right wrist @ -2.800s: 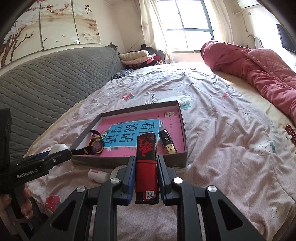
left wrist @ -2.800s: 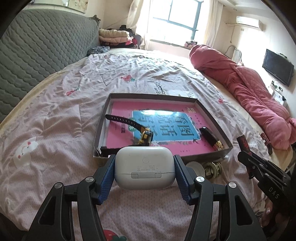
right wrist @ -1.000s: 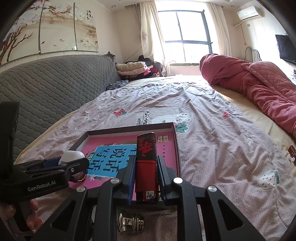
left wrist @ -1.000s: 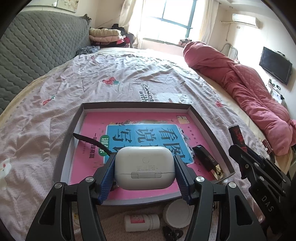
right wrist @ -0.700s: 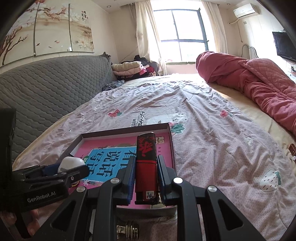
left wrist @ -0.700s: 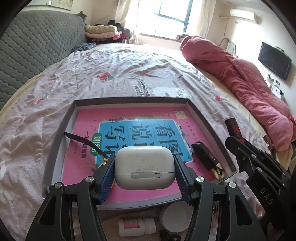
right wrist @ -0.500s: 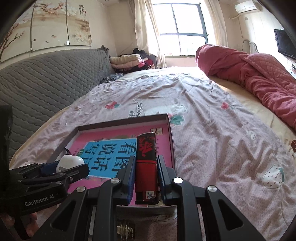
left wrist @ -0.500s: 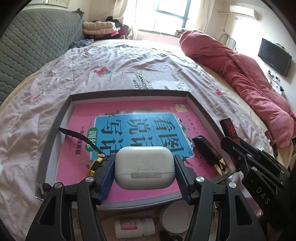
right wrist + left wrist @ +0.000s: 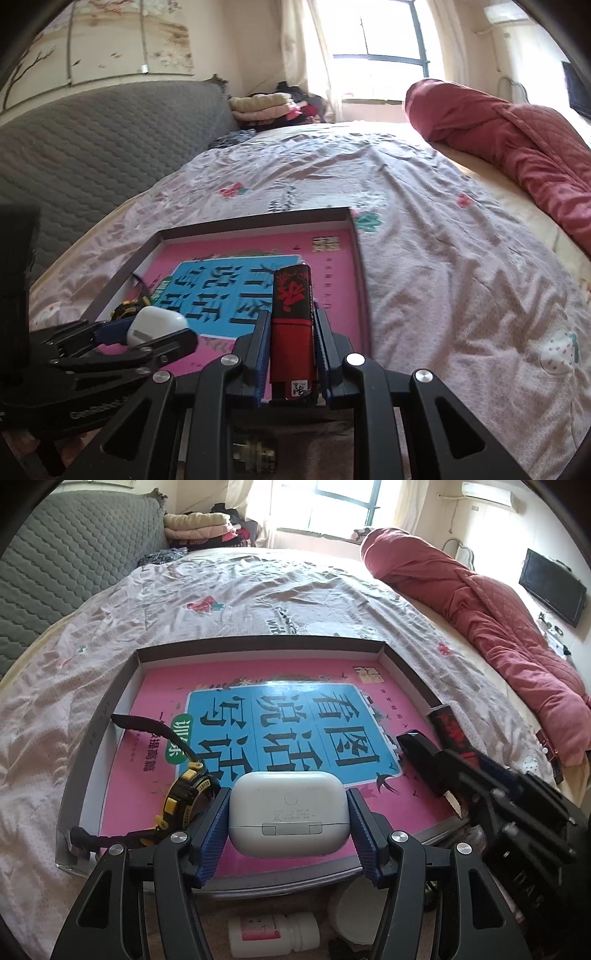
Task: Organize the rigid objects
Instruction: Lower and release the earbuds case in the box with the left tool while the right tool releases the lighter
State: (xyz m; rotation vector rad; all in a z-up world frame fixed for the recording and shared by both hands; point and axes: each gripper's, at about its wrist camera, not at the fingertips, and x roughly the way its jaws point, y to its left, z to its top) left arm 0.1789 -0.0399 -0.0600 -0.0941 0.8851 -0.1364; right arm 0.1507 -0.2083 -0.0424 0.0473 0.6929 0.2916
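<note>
My left gripper (image 9: 289,821) is shut on a white earbud case (image 9: 289,818), held over the near part of a shallow grey box (image 9: 110,705) lined with a pink and blue booklet. A black and yellow wristwatch (image 9: 184,794) lies in the box at the left. A black flat object (image 9: 417,751) lies at its right side. My right gripper (image 9: 290,345) is shut on a red and black lighter (image 9: 291,325), hovering over the box's near right corner (image 9: 360,258). The same lighter (image 9: 448,731) and the right gripper (image 9: 491,797) show at the right of the left wrist view.
The box sits on a pink patterned bedspread (image 9: 240,590). In front of it lie a small white bottle (image 9: 273,934), a white round lid (image 9: 351,912) and a brass fitting (image 9: 255,454). A red quilt (image 9: 480,602) is piled at the right, a grey headboard (image 9: 92,147) at the left.
Both grippers have come forward and lower over the box, each keeping its grip. The box now fills more of both views.
</note>
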